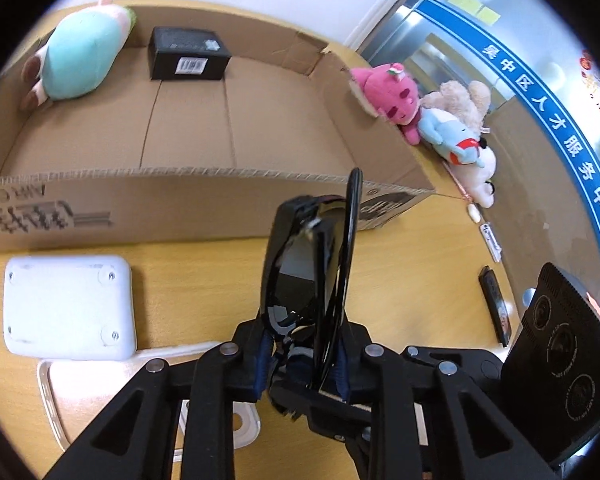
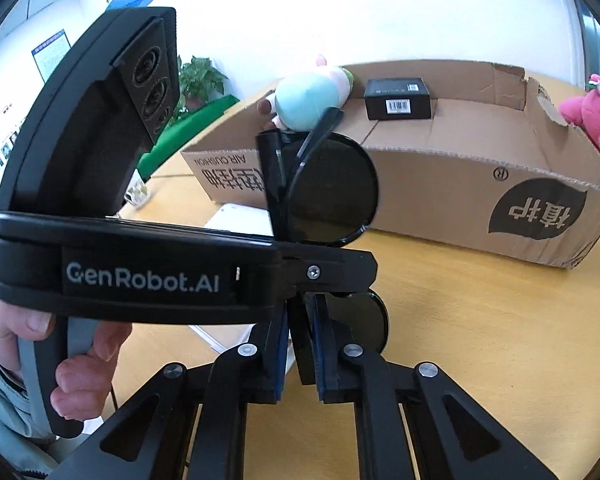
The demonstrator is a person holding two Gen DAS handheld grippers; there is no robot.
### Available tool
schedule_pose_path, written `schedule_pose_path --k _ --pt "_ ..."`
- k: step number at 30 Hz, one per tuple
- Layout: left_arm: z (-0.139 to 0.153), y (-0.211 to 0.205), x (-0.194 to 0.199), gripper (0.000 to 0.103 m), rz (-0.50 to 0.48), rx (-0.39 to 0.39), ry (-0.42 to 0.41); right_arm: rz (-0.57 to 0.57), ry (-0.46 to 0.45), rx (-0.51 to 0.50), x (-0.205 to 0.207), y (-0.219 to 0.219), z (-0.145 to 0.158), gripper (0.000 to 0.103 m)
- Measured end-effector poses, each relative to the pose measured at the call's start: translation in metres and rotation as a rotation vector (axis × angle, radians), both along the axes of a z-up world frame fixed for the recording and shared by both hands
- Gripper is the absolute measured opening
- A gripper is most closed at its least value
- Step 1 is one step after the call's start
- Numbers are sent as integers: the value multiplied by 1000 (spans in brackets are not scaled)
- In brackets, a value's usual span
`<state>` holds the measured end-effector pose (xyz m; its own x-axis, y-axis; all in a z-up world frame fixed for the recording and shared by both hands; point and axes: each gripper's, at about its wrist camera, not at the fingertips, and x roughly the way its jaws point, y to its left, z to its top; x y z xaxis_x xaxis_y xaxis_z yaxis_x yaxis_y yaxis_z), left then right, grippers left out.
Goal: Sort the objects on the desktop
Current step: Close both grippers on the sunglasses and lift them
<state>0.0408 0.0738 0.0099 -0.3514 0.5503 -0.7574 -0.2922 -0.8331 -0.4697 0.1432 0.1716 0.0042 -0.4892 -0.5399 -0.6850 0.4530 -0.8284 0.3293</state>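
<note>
On the pale wooden desktop (image 1: 204, 264), both grippers pinch folded black round-lens sunglasses (image 1: 312, 264): left gripper (image 1: 302, 360), right gripper (image 2: 298, 360). Just beyond lies an open cardboard box (image 1: 204, 188) holding a teal plush toy (image 1: 80, 60) and black carton (image 1: 188, 54).

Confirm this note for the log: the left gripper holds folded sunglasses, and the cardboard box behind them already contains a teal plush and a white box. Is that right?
Not quite. The box beside the teal plush inside the cardboard box is black, with a barcode label, as the left wrist view shows. The white device lies outside, on the table. The left gripper does hold the folded sunglasses.
</note>
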Motion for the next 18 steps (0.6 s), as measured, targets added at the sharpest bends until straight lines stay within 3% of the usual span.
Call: schedule_pose_path --k 8,13,18 --pt "64 11 -16 24 -59 8 168 -32 122 -26 4 11 50 8" --pt "116 20 -41 24 -98 16 295 -50 232 -30 -16 18 96 8" --pt "156 29 -83 24 -126 20 369 -70 321 -33 -51 28 140 8"
